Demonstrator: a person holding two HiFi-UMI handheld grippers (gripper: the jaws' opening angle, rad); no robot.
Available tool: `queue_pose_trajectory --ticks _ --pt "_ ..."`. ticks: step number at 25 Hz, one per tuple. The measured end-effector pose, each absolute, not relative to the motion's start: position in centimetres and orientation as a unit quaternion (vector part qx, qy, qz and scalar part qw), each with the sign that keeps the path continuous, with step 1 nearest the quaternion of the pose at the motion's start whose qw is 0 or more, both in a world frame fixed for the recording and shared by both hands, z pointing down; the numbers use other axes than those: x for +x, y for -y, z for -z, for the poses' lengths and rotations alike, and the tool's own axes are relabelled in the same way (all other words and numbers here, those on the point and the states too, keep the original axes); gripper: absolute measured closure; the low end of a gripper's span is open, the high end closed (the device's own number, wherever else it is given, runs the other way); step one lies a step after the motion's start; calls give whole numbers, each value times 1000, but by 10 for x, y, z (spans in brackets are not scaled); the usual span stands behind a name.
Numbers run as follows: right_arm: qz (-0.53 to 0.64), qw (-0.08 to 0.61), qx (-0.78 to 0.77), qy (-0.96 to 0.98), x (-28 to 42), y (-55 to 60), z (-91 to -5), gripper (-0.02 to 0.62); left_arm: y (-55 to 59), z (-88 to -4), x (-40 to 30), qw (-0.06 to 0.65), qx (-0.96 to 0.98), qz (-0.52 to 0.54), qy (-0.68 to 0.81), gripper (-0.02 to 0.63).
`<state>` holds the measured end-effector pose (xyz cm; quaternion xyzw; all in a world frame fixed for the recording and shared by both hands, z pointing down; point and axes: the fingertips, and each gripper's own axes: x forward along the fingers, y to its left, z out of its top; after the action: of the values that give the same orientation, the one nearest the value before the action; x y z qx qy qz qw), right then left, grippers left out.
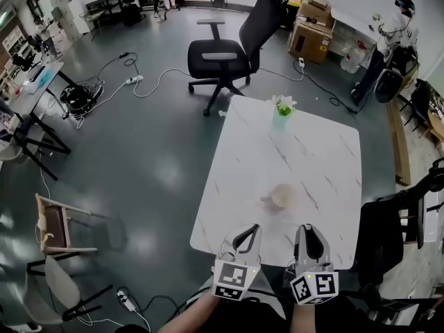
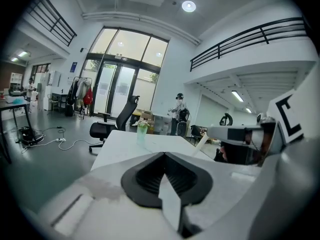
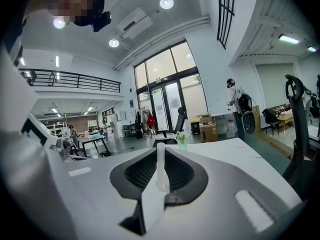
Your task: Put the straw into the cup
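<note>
A pale cup (image 1: 282, 196) with its handle to the left stands on the white marble table (image 1: 326, 158), a little beyond both grippers. My right gripper (image 1: 309, 236) hangs over the table's near edge, shut on a thin white straw (image 3: 160, 168) that stands upright between its pads. The left gripper view catches that straw (image 2: 202, 141) poking out of the right gripper, off to the right. My left gripper (image 1: 248, 234) is beside the right one at the near edge. Its jaws (image 2: 164, 156) meet with nothing between them.
A green vase with white flowers (image 1: 282, 114) stands at the table's far edge. A black office chair (image 1: 225, 54) is beyond it, another dark chair (image 1: 388, 231) sits at the right. A person (image 1: 392, 37) stands far right. Cables and wooden chairs (image 1: 59, 231) lie left.
</note>
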<state>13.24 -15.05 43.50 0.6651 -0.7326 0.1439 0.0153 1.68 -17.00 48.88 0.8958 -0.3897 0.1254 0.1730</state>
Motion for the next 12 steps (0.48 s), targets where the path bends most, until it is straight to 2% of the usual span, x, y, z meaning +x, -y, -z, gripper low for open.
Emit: queue_pose_trajectory --ticks 12 --pt "-170 22 647 743 159 214 -466 549 206 -520 51 191 887 -175 383 604"
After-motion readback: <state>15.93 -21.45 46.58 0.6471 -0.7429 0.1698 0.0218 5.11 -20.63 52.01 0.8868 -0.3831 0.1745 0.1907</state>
